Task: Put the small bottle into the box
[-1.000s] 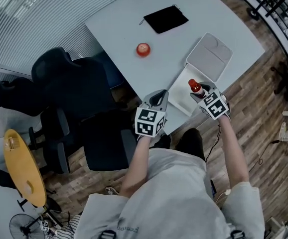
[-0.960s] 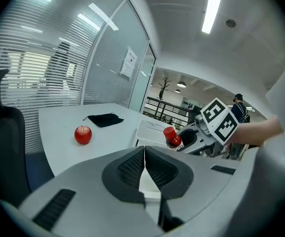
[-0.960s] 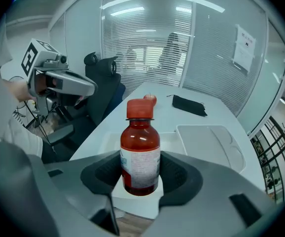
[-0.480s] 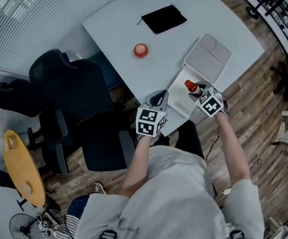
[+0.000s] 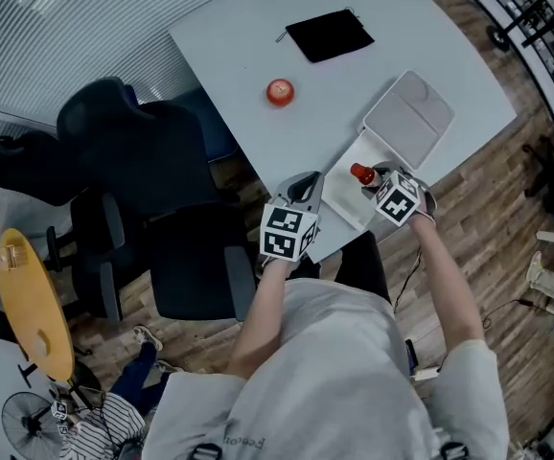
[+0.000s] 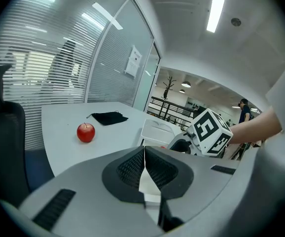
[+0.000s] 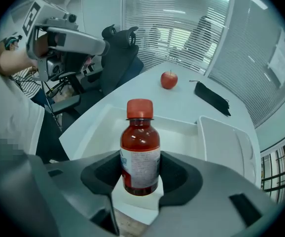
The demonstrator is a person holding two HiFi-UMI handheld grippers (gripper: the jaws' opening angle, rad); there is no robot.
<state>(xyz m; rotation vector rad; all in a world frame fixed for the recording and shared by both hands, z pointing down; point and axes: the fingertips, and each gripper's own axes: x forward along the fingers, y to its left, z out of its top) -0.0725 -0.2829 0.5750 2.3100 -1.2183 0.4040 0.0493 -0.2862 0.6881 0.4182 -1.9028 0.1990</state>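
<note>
Head view: small bottle (image 5: 363,173), red cap, sits in the right gripper (image 5: 377,182) over the near end of the open white box (image 5: 346,199). Left gripper (image 5: 303,190) is just beside the box's near-left edge.
Left gripper view: jaws pressed together, nothing between them.
Right gripper view: jaws clenched on the bottle's lower body. Bottle upright. White label, print too small to read.

You are standing in an office. A large pale desk (image 5: 258,56) is in front of you, with black office chairs (image 5: 133,151) drawn up at its edge. Glass partition walls (image 6: 108,68) hung with slatted blinds (image 5: 66,8) close off the room. A paper notice (image 6: 132,61) is stuck on one pane, strip lights (image 6: 217,6) run along the white ceiling, and the floor (image 5: 478,199) is wood plank.
</note>
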